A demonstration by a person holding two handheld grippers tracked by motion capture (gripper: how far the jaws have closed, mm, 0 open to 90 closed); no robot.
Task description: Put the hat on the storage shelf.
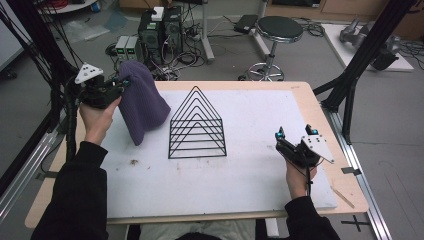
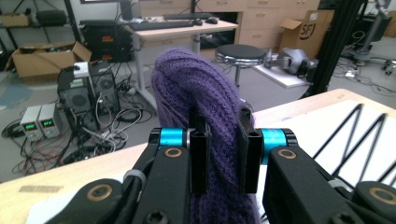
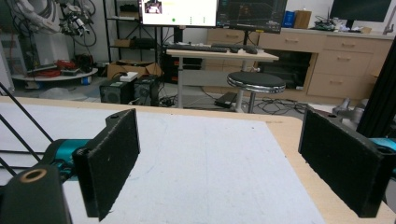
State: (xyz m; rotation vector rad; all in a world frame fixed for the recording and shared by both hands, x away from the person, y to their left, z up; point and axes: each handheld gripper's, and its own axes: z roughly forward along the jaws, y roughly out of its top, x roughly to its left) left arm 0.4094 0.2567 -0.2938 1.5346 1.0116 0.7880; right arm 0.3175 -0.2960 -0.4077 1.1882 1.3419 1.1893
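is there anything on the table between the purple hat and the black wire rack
Nothing visible does. The left gripper holds the purple knit hat up just left of the black wire rack, and only bare white mat shows between them. The right gripper hangs open well to the rack's right.

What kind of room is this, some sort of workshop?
Most likely a robotics or electronics lab. Behind the table stand computer towers amid tangled cables, monitors sit on a desk, and a grey robot arm lies on the floor by a stool.

Purple knit beanie [image 1: 144,100] (ribbed, bunched) hanging beside upright black wire rack [image 1: 197,125].
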